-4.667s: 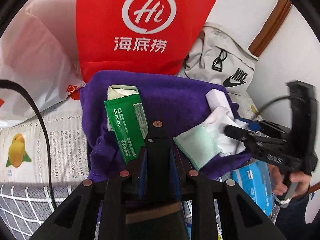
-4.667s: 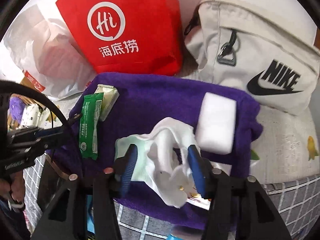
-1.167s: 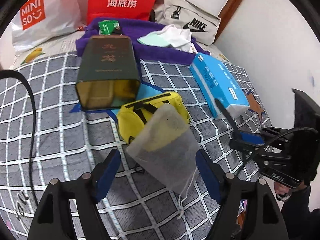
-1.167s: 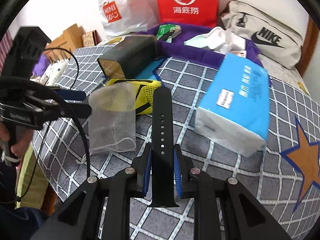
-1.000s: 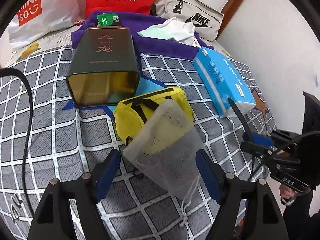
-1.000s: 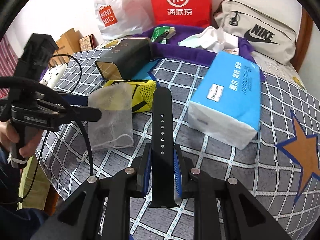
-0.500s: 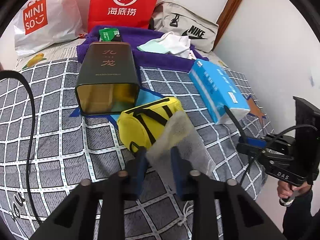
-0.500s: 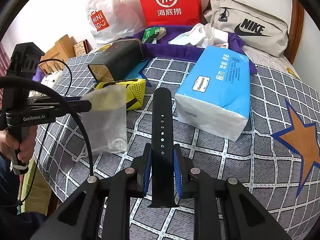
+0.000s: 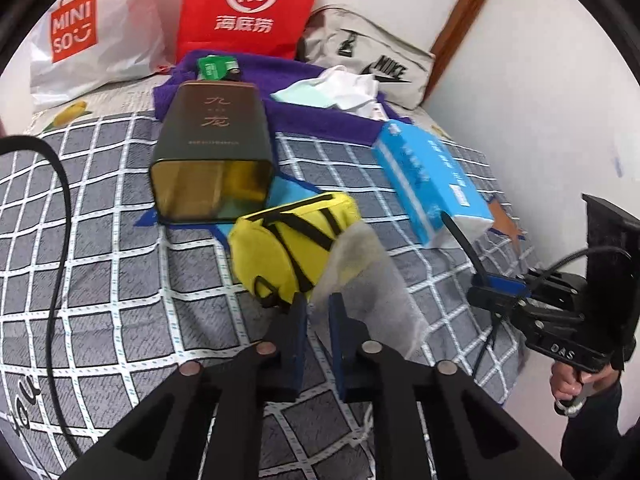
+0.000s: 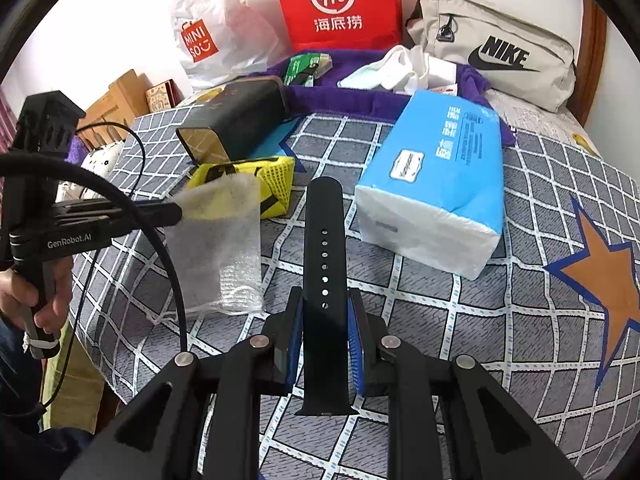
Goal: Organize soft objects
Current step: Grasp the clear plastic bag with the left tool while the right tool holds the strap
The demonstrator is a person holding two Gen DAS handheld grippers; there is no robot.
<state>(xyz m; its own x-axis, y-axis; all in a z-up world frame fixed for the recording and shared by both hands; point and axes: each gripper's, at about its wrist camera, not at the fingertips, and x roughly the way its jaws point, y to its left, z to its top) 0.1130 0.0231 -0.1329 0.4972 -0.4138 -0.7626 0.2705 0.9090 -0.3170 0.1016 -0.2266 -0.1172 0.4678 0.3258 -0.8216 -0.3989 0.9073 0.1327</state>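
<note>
The translucent mesh pouch lay near the bed's front edge, its top corner pinched in the clenched left gripper and partly covering the yellow bag behind it. The right gripper was clamped on a black watch strap, whose lower end was cut off between the fingers. Farther back, the blue tissue pack and dark tin rested on the checked bedspread.

Left wrist view: angled down along the fingers from close above the checked bedspread, facing the red bag at the wall. Right wrist view: same heading, alongside. Shared: yellow pouch, blue tissue pack.
</note>
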